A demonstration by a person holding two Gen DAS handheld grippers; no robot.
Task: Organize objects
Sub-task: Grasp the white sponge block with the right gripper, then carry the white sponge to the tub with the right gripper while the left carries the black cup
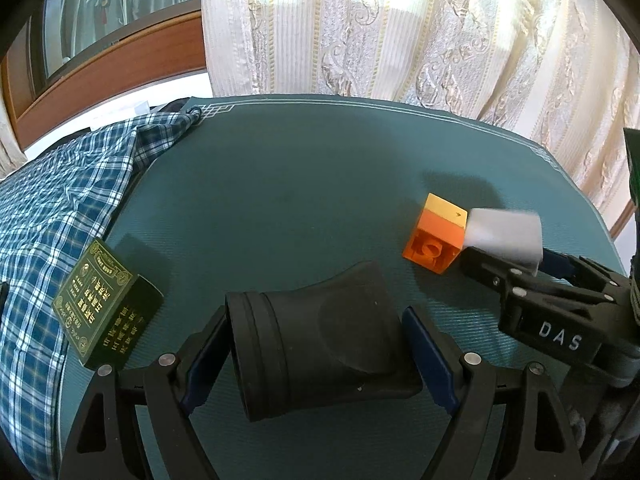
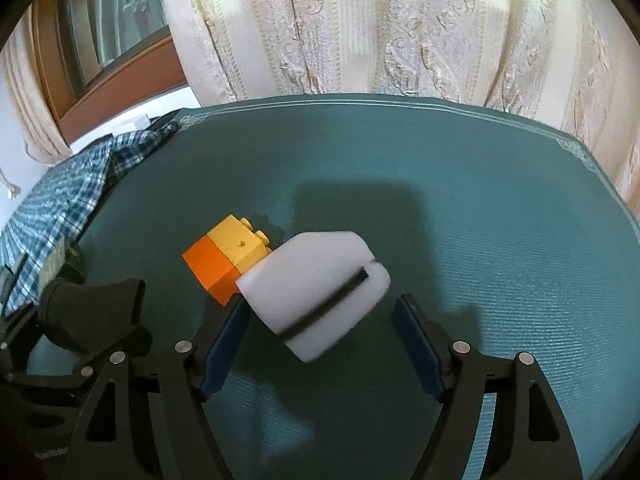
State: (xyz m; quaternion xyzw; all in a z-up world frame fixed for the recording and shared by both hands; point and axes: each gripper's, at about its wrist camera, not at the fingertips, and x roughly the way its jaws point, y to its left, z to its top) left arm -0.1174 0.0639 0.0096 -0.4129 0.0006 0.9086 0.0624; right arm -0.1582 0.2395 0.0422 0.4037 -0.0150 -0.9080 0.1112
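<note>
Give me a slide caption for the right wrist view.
Right tool open around a white foam block that leans on an orange and yellow toy brick on the green mat.

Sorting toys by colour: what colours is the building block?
Orange and yellow halves; clearest in the right wrist view.

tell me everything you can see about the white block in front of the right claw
The white foam-like block is a rounded-cornered chunk, motion-blurred, with a dark slit running along one face. It lies tilted on the teal textured table mat, between the open blue-padded fingers of the right claw; the right finger stands clear of it, the left is close, contact unclear. Its far corner meets the orange and yellow plastic toy brick.
</note>
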